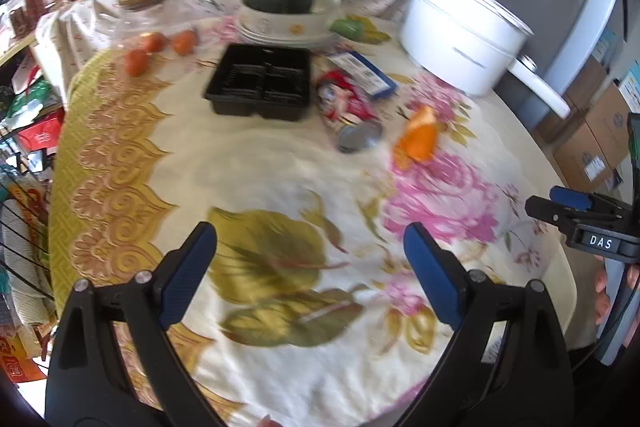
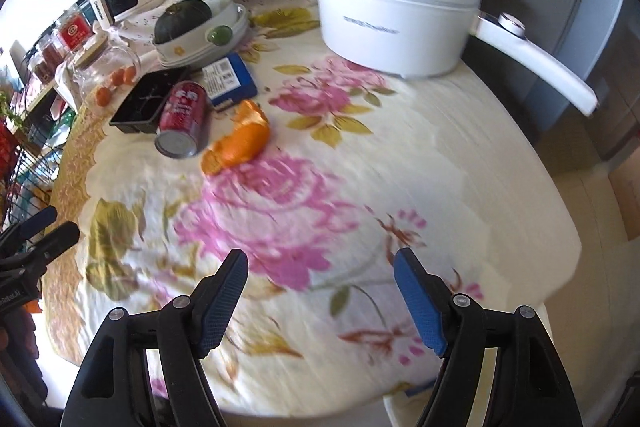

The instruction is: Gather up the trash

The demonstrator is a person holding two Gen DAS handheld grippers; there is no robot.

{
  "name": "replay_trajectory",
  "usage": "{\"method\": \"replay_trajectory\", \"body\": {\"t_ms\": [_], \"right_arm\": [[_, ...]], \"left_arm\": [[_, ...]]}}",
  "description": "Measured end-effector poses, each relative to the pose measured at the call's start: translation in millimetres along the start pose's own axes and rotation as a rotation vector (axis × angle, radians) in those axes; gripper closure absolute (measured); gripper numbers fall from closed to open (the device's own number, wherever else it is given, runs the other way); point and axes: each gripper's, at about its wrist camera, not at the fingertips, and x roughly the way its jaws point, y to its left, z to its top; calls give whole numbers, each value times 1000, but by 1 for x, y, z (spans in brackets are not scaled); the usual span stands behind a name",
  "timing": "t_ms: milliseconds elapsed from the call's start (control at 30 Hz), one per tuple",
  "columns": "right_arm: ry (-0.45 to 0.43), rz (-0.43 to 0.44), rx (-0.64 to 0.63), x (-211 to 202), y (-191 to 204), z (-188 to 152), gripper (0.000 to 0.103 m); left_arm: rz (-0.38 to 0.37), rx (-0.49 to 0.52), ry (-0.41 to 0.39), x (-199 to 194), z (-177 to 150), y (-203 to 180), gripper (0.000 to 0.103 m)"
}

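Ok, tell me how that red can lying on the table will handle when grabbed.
The red can lies on its side, so a nudge would probably roll it toward the orange peel. Its smooth metal wall may slip between pads. If empty, it is likely light and dents easily.

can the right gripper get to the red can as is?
Probably yes. The right gripper is open and empty, and only bare tablecloth lies between it and the red can, which lies on its side. The orange peel sits close beside it and could get nudged.
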Motion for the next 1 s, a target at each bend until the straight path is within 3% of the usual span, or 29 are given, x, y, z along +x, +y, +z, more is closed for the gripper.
{"method": "replay_trajectory", "body": {"t_ms": [167, 333, 400, 567, 767, 1000], "right_arm": [[-32, 8, 2, 17, 15, 12, 22], [-113, 28, 28, 35, 18, 29, 22], [-140, 32, 32, 48, 18, 34, 22], [-188, -17, -53, 68, 24, 45, 22], [-213, -8, -70, 77, 24, 54, 22], [-214, -6, -57, 83, 15, 56, 22]], "left_arm": [[7, -56, -36, 5, 5, 17, 9], [72, -43, -87, 26, 26, 16, 10], [61, -28, -86, 39, 33, 12, 16], [0, -43, -78, 72, 50, -3, 18], [-43, -75, -65, 107, 73, -24, 19], [-86, -136, -11, 136, 76, -28, 33]]}}
